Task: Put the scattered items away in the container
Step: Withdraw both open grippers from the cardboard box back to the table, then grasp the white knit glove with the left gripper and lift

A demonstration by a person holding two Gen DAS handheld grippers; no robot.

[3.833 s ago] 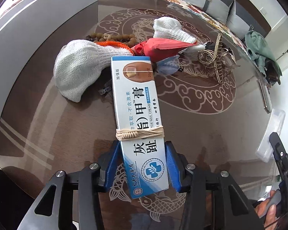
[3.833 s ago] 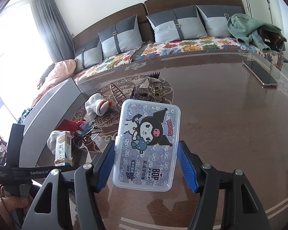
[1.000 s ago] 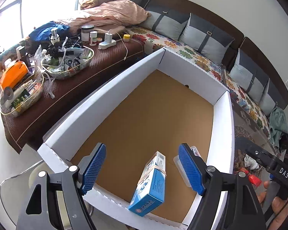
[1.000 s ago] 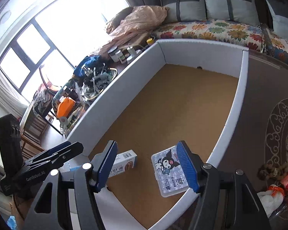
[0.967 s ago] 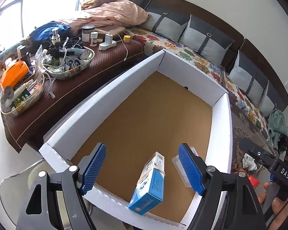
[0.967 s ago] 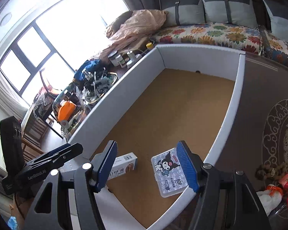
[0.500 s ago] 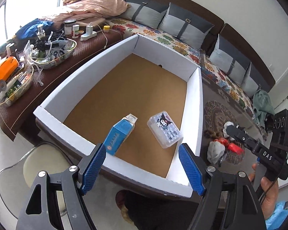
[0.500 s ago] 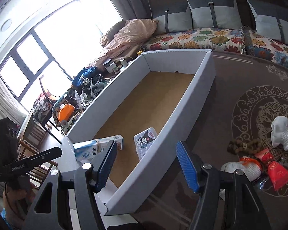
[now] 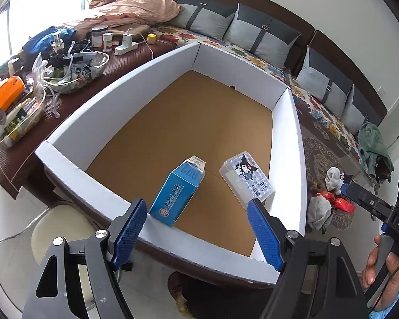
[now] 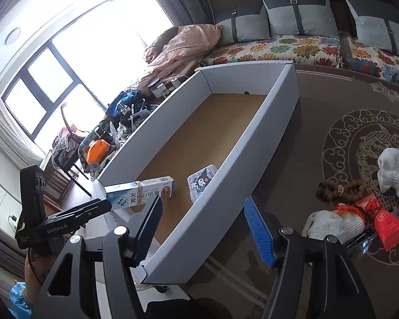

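**Both grippers empty above the box**

The large white cardboard box with brown floor (image 9: 287, 133) holds the blue nail-cream carton (image 9: 177, 191) and clear cartoon-printed plastic case (image 9: 246, 179) near its near edge. The left gripper (image 9: 196, 228) and right gripper (image 10: 200, 228) hang spread wide, gripping nothing.

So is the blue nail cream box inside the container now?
Inside: the nail cream box lies on the white container's brown floor, beside the cartoon case.

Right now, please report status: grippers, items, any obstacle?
Both hand-held grippers open, empty. Nail cream box and cartoon case inside container. Path clear.
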